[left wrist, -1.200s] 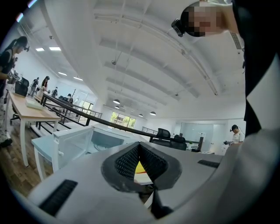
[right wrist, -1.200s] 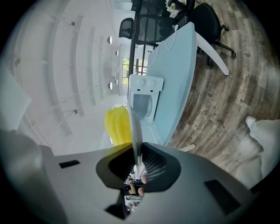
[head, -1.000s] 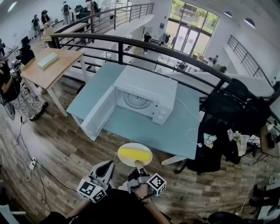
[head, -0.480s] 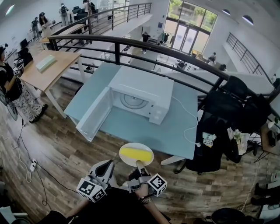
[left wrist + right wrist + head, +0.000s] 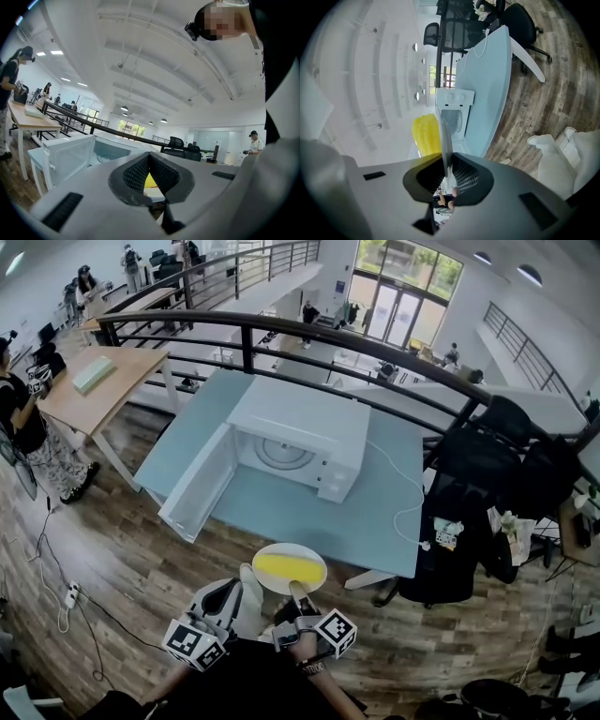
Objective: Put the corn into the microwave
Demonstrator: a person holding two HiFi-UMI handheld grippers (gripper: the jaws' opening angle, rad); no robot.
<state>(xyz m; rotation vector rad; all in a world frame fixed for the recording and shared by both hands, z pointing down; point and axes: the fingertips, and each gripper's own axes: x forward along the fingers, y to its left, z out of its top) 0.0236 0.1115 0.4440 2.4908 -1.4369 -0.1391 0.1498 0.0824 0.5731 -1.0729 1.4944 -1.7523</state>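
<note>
The jaws of the right gripper are closed on the rim of a white plate. In the right gripper view the plate shows edge-on, a thin blade running out from between the two ribbed pads. One cob of corn lies on the plate. The cob is bright yellow, without husk, and its rows of kernels are visible along its length.

The jaws of the left gripper are brought together at the tips and grip nothing. The yellow that shows through the narrow gap behind the tips is the corn farther off. In the head view the left gripper is just beside the right gripper, on its left, and does not touch the plate.

In the head view the plate is held level and the cob lies across its middle. The plate appears at the near edge of the light blue table, in front of the microwave and apart from it.

The microwave is white and stands on the table. Its door is swung fully open to the left. The round turntable shows inside the cavity, with nothing on it. A white cable runs from the microwave across the table toward the near right corner. The floor under the grippers is wood plank.
</note>
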